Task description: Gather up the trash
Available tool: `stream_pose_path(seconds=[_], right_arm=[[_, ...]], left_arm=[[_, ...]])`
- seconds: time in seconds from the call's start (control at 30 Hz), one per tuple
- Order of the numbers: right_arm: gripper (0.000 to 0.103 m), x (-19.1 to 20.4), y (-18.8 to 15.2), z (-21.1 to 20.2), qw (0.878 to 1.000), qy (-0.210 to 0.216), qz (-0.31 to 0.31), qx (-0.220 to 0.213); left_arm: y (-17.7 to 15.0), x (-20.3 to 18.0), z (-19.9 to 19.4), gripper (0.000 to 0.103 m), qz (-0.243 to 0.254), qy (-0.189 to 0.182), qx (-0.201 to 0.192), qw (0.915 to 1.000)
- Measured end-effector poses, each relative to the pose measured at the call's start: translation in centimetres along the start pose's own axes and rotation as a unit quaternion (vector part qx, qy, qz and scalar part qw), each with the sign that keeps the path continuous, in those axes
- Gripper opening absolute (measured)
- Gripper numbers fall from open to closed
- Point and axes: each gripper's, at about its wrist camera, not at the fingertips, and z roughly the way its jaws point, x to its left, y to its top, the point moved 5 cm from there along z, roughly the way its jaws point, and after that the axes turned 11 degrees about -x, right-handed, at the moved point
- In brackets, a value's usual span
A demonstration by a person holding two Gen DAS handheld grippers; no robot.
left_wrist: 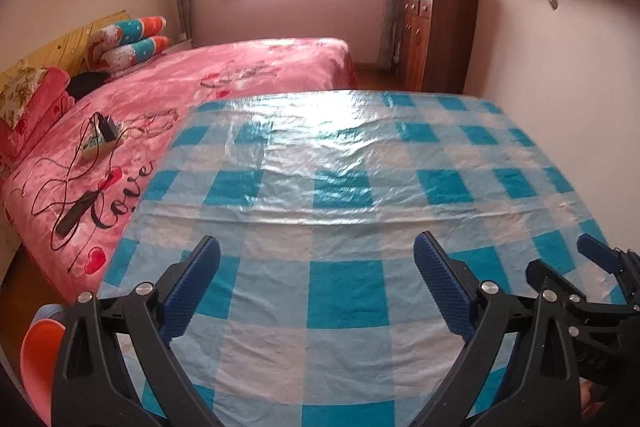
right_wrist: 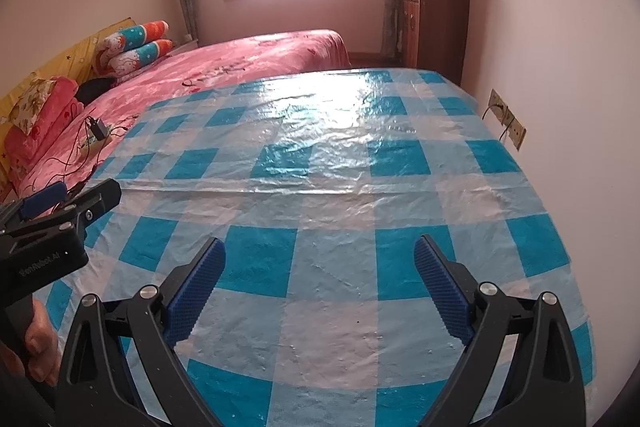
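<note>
Both black tools with blue ribbed pads, left tool (left_wrist: pixel 316 259) and right tool (right_wrist: pixel 319 259), hover wide apart and empty over the blue-and-white checked plastic-covered counter (right_wrist: pixel 336 307), apparently searching; no trash shows anywhere in view.

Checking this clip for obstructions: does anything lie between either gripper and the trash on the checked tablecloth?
No trash shows in either view, so no path can be judged. The left gripper and right gripper are both open over the bare blue-and-white checked tablecloth; nothing lies on it ahead of them.
</note>
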Motion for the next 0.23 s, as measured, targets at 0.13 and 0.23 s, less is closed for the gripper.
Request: stream_pose_path(seconds=[0.13,0.23], right_arm=[[0.094,-0.3,-0.3,1.4,0.999,-0.004,0.015,0.030],[0.094,-0.8,-0.7,2.5,0.998,-0.008,0.032,0.054]], left_arm=[[-1.2,0.4,2.0,0.098,-0.008,0.009,0.040,0.9991],[-2.0,0.2,3.3,0.098,-0.009,0.008,0.063,0.9980]])
